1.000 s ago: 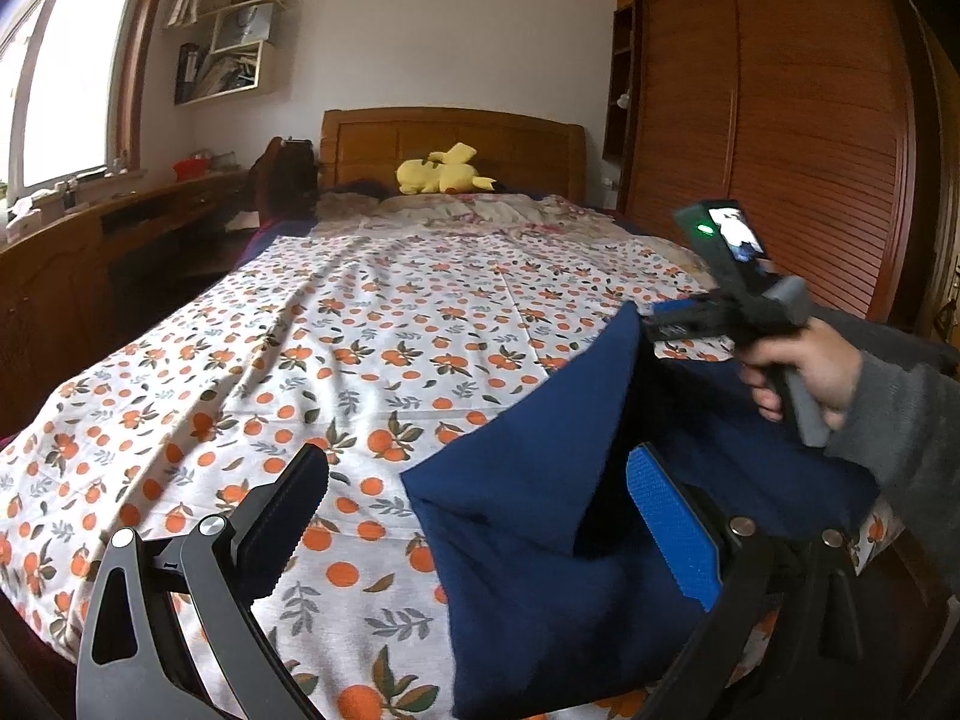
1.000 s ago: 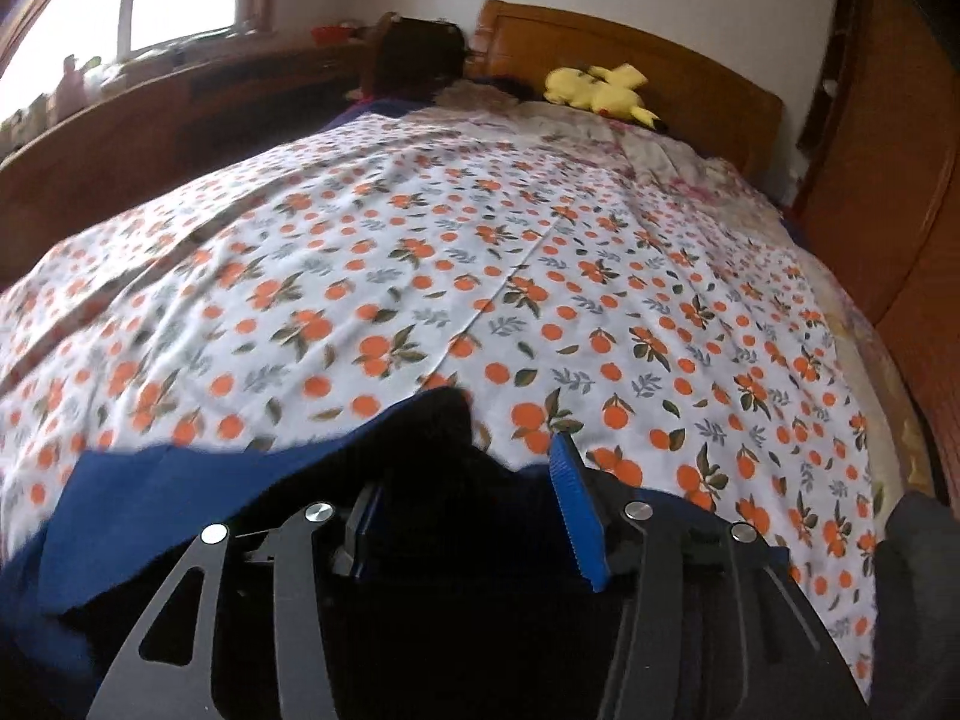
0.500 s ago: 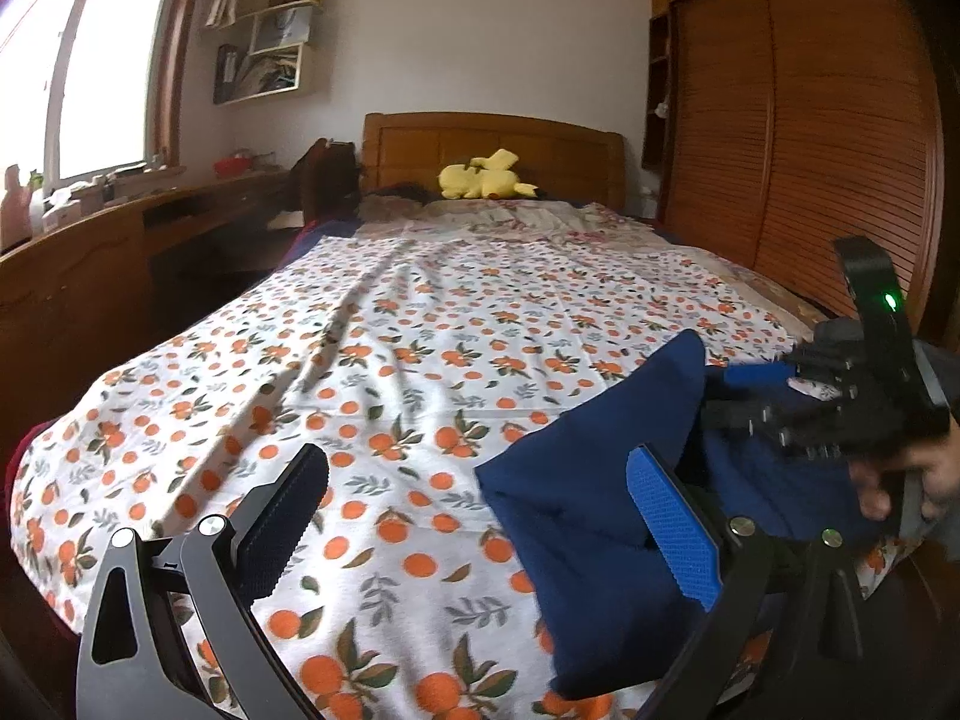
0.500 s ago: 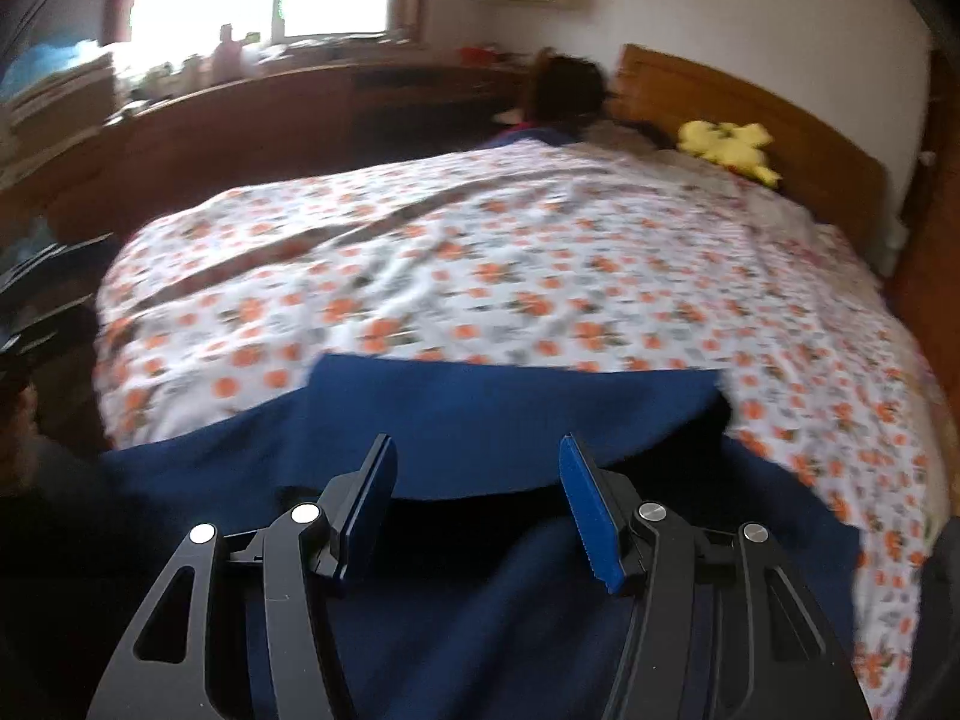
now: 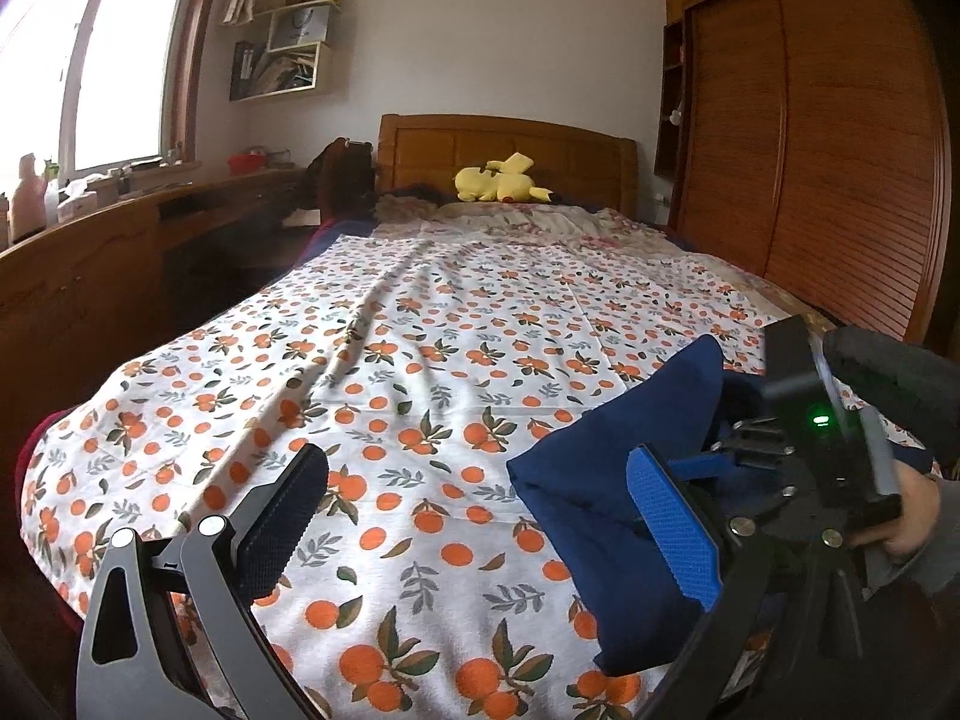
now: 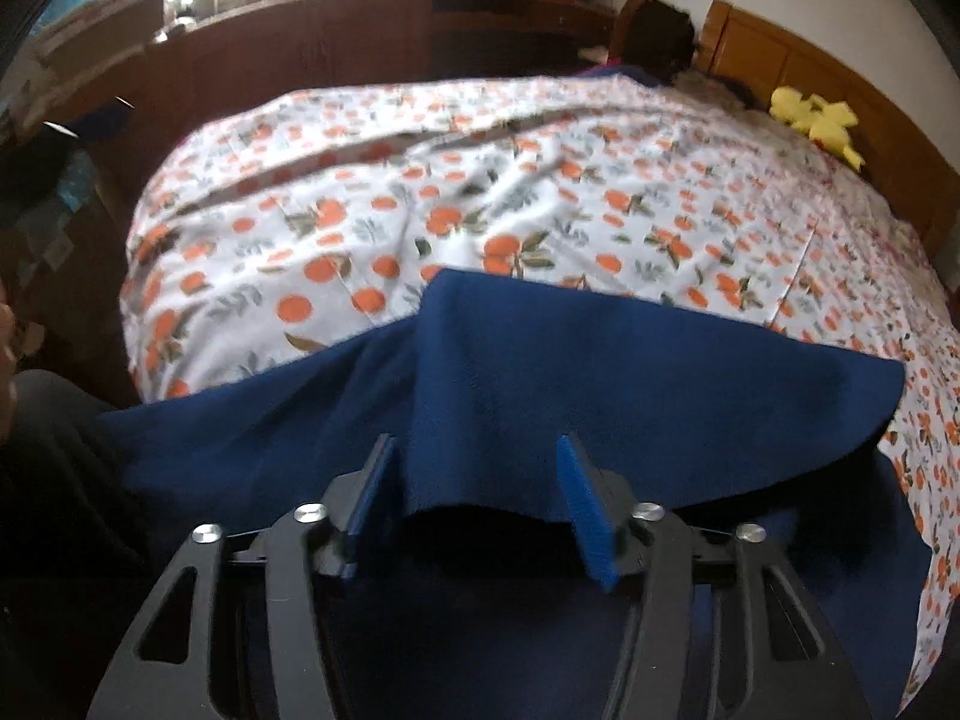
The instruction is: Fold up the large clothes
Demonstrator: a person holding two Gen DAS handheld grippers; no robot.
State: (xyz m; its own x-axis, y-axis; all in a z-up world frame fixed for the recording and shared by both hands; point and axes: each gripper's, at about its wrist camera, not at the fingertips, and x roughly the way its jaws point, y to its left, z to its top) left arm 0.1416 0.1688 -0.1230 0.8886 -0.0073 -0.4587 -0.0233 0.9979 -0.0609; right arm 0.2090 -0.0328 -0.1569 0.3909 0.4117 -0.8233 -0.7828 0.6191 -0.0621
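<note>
One dark blue fabric garment (image 6: 600, 372) lies bunched at the foot-end right corner of the orange-print bedspread (image 5: 456, 324).
Both grippers, left gripper (image 5: 480, 516) and right gripper (image 6: 474, 504), gape apart, gripping nothing; bedspread bare toward the headboard.

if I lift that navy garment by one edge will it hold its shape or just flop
Likely flop: the navy garment already sags into soft folds between the right tongs. It looks thick, so probably heavyish. It may drag the orange-print sheet.
</note>
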